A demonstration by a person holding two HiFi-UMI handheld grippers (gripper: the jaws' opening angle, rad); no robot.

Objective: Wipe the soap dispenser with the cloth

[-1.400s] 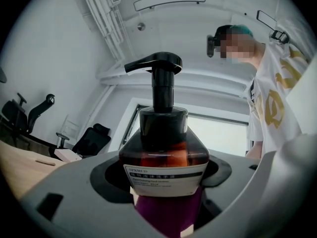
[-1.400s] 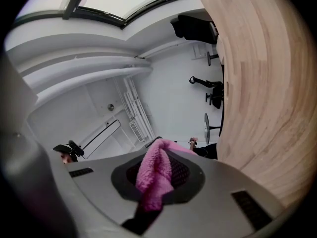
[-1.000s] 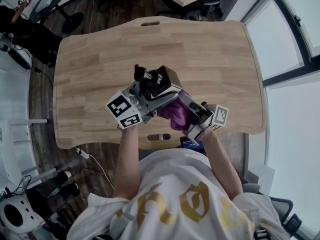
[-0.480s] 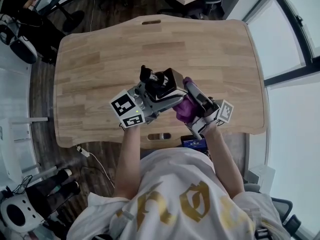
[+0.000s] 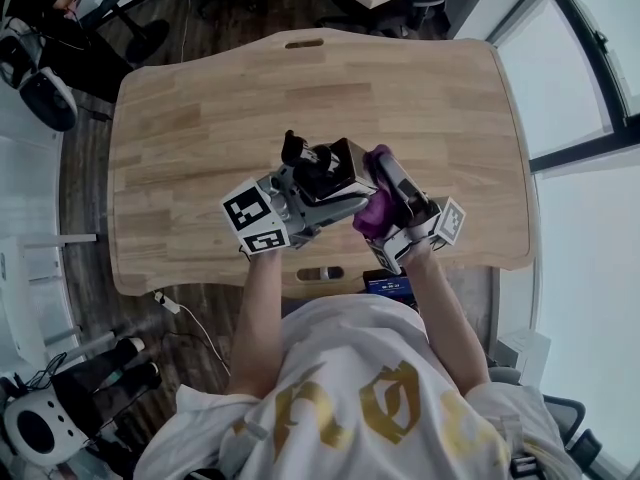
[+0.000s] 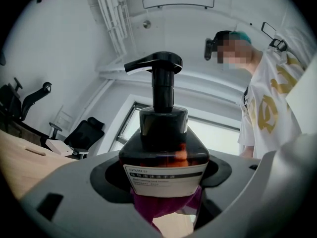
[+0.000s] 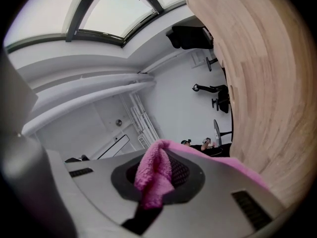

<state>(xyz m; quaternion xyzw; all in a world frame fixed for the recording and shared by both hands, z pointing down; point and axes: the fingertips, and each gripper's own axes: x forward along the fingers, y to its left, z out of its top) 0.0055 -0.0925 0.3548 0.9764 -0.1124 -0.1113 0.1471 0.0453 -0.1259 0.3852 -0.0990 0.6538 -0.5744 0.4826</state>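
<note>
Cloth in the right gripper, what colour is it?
Pink, leaning magenta. The cloth shows best in the right gripper view.

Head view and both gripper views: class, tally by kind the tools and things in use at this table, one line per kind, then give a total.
Soap dispenser: 1
Cloth: 1
Grippers: 2, the left gripper and the right gripper
Wooden table: 1
Total: 5
</note>
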